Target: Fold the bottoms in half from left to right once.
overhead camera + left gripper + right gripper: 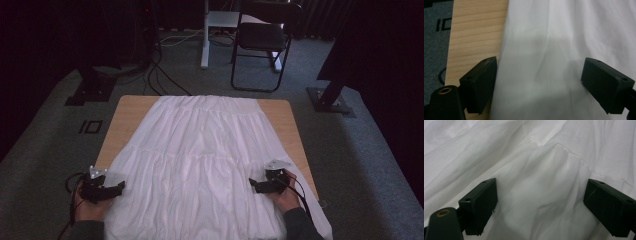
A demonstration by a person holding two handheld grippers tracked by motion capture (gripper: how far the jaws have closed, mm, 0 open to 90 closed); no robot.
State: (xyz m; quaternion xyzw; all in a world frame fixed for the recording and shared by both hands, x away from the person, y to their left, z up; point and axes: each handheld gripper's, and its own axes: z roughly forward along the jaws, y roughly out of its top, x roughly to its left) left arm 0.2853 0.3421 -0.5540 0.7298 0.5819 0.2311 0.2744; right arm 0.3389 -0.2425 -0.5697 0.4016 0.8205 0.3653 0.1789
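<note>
A white skirt (200, 155) of thin, softly creased cloth lies spread flat over a pale wooden table (127, 112), its narrow gathered waistband at the far edge and its wide tiered hem spilling over the near edge. Fine vertical pleats run down the fabric, and a stitched seam crosses it where one tier meets the next. The left tool (121, 187), held in a person's left hand (90, 206), sits at the skirt's near left edge; in the left gripper view its blocky black jaws stand wide apart, one over the bare wood grain of the table (474, 37), the other over the smooth white skirt (544, 62). The right tool (251, 183), in the right hand (287, 197), rests over the skirt's near right part; in the right gripper view its jaws also stand wide apart above the rumpled skirt (536, 195), gripping nothing. Grey carpet (360, 165) surrounds the table, and a black folding chair (262, 37) stands beyond it.
</note>
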